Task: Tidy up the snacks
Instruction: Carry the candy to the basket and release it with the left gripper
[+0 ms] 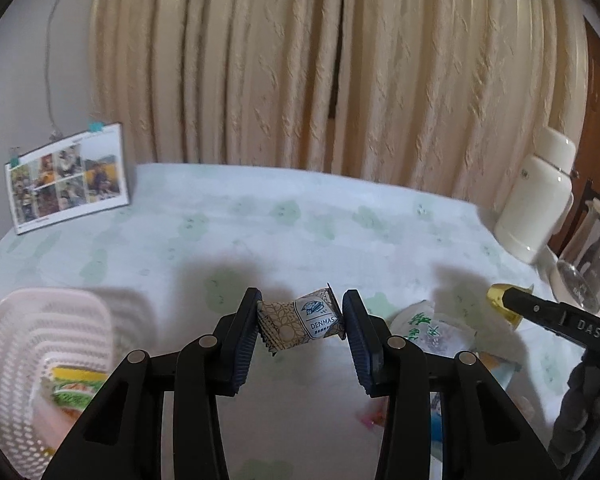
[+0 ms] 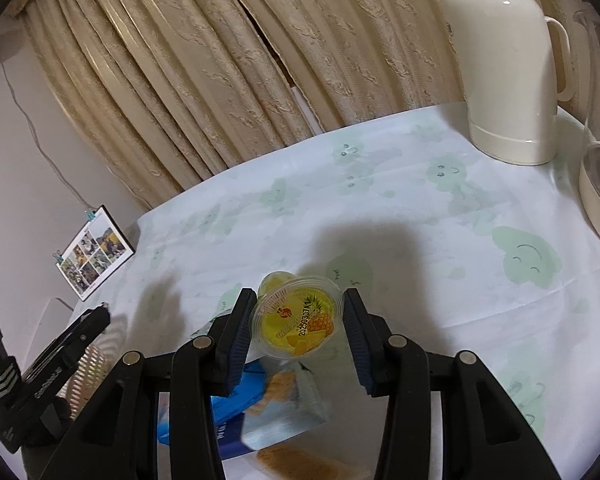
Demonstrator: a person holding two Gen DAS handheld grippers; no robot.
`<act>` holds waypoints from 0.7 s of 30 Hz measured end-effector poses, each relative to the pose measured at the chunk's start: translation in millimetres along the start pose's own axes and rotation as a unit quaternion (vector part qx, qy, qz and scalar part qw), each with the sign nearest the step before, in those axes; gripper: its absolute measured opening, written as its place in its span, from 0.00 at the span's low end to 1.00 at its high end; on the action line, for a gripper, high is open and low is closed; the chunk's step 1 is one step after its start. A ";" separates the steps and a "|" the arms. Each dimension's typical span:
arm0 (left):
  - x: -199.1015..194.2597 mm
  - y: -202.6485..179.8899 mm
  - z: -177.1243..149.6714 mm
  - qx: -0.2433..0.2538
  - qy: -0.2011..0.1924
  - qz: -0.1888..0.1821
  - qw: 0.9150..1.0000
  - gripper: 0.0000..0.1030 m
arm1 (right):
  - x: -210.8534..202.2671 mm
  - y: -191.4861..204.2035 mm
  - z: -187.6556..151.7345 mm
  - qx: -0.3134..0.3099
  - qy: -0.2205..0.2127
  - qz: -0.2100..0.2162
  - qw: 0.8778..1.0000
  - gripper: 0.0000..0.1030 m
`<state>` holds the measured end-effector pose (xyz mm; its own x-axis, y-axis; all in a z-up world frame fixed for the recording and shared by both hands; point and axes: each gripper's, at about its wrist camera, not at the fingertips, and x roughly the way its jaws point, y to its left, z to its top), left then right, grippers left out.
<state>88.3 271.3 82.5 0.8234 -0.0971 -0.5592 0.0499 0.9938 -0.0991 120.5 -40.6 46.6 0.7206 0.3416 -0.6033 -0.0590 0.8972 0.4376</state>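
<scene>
So the left tongs [image 1: 300, 322] are clamped on a little DENMAS-wrapped snack [image 1: 300, 322], held up off the desk [image 1: 260, 232] with the pink slotted basket [image 1: 40, 344] down to their left. The right tongs [image 2: 298, 320] are pinching a yellow pineapple jelly cup [image 2: 296, 320] above the desk, right over some blue snack packs [image 2: 236, 396]. A cream thermos [image 2: 512, 80] sits at the back right.

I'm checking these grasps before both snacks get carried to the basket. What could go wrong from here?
1. The left claw pinches the beige foil-wrapped DENMAS biscuit only by its crimped ends, so it may twist or slip out.
2. The right claw grips the clear yellow pineapple jelly cup tilted at its thin rim; squeezing could pop it free.
</scene>
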 end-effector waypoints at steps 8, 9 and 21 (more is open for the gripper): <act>-37.7 29.0 -0.4 -0.031 -0.052 0.045 0.997 0.42 | -1.3 8.4 -3.0 -0.007 0.003 0.013 1.000 0.40; -41.2 33.8 -0.5 -0.036 -0.057 0.052 0.996 0.42 | -1.6 9.8 -3.6 -0.008 0.003 0.014 1.000 0.40; -74.8 89.6 -18.8 -0.088 -0.093 0.147 0.981 0.42 | -7.0 29.7 -10.5 -0.028 0.006 0.038 0.999 0.40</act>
<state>20.6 366.7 100.0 0.8775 0.2206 -0.4259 -0.2902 0.9511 -0.1053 106.4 -13.5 56.8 0.7041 0.4131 -0.5775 -0.1530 0.8825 0.4447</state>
